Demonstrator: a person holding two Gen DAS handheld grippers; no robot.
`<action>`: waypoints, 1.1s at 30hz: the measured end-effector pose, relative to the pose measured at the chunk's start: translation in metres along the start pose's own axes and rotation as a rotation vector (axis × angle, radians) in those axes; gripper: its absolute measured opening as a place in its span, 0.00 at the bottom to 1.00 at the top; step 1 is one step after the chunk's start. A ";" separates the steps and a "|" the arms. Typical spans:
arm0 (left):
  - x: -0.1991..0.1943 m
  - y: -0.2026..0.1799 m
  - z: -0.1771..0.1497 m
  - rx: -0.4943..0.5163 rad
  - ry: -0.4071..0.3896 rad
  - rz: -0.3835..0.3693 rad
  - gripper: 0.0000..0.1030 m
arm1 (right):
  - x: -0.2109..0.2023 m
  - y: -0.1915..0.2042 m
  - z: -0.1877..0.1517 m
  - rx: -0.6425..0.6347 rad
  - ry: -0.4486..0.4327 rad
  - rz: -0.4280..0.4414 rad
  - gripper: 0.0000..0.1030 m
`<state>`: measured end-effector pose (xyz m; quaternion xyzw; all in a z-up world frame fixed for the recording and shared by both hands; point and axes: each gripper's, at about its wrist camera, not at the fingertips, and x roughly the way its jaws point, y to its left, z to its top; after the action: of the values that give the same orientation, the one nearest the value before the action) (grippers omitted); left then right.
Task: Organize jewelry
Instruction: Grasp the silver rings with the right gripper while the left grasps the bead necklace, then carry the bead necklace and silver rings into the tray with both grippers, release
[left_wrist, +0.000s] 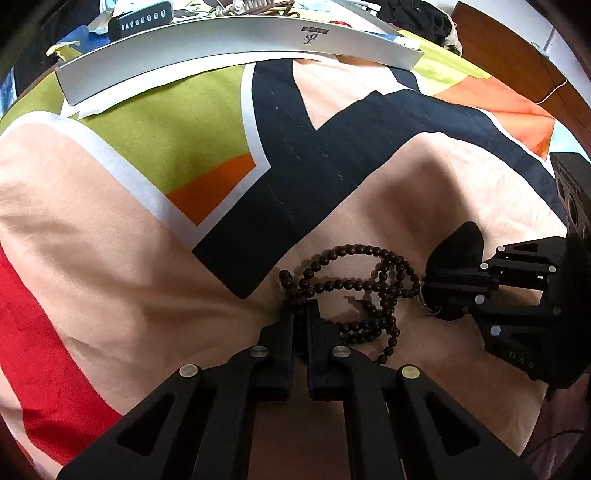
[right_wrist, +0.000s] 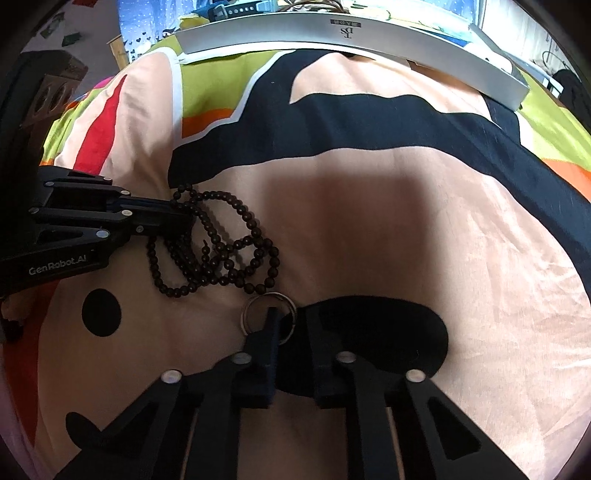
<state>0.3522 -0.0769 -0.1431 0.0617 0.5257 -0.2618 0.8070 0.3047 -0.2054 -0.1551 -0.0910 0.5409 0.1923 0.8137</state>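
Observation:
A long string of dark wooden beads (left_wrist: 354, 284) lies tangled on the patterned bedsheet. My left gripper (left_wrist: 301, 306) is shut on the left end of the bead string; it also shows in the right wrist view (right_wrist: 184, 218). A silver metal ring (right_wrist: 267, 317) lies on the sheet just below the beads (right_wrist: 221, 247). My right gripper (right_wrist: 291, 321) is open, with its left finger set inside the ring and its right finger outside it. In the left wrist view the right gripper (left_wrist: 428, 288) sits at the right end of the beads.
A long white box wall (left_wrist: 236, 48) with a small logo stands across the far side of the bed, also in the right wrist view (right_wrist: 351, 40). A dark remote-like device (left_wrist: 140, 18) and clutter lie behind it. The sheet (left_wrist: 110, 221) is wrinkled.

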 end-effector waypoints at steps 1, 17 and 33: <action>0.000 0.000 0.000 0.001 0.000 0.001 0.03 | -0.001 -0.002 -0.002 0.008 0.003 0.000 0.08; -0.027 0.014 0.001 -0.044 -0.158 0.072 0.03 | -0.014 -0.039 -0.006 0.089 -0.046 -0.062 0.04; -0.086 0.028 0.004 -0.151 -0.404 0.049 0.03 | -0.042 -0.037 -0.012 0.125 -0.215 -0.094 0.04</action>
<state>0.3426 -0.0235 -0.0701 -0.0398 0.3698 -0.2089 0.9045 0.2955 -0.2524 -0.1238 -0.0444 0.4567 0.1284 0.8792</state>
